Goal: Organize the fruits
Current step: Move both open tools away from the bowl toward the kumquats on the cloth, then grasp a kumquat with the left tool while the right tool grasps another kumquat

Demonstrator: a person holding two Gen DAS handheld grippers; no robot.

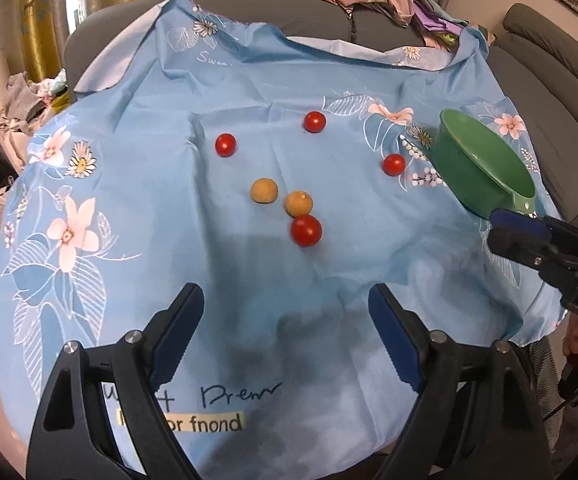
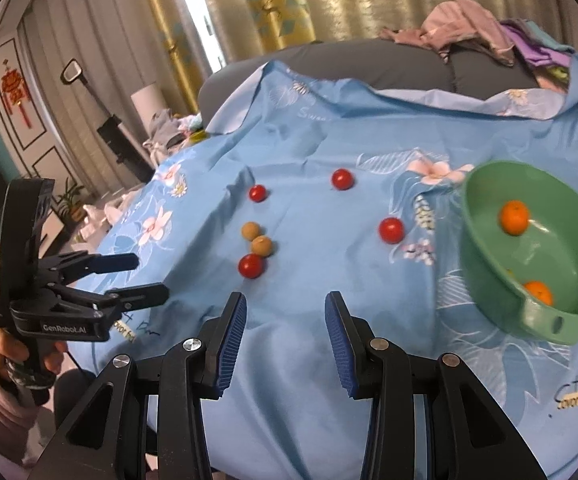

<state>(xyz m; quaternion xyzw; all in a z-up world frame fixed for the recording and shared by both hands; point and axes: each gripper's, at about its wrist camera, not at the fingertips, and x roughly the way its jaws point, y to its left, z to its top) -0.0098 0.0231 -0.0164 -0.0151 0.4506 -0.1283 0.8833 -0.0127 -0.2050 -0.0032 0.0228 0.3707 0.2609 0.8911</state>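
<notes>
Fruits lie scattered on a blue flowered cloth [image 1: 249, 92] spread over the table: four red tomatoes, one at the far middle [image 1: 314, 121], one to the left [image 1: 225, 145], one near the bowl [image 1: 393, 164] and the largest nearest the camera [image 1: 306, 230]. That largest one touches a tan round fruit [image 1: 299, 203], with a second tan fruit [image 1: 264, 190] just beside that. A green bowl [image 2: 569, 264] with a holed tab handle sits tilted on the cloth's right side and holds two oranges — one high on its wall [image 2: 514, 217], one low by the handle [image 2: 538, 292].

The cloth carries writing: "Swee…" in white script near its far edge, dark handwriting that seems to read "Prem", and a pale yellow strip whose clear letters look like "or fnond".

The left gripper [image 1: 287, 340] hovers over bare cloth with its jaws wide and nothing between them; its body reads "GenRobot.AI" in the right wrist view, held by a hand [image 2: 21, 354] in a pink sleeve. The right gripper [image 2: 285, 344] has a narrower gap, also empty — in the left wrist view its side shows the letters "DAS", and its blue tips are close to the bowl's handle, though contact cannot be told.
</notes>
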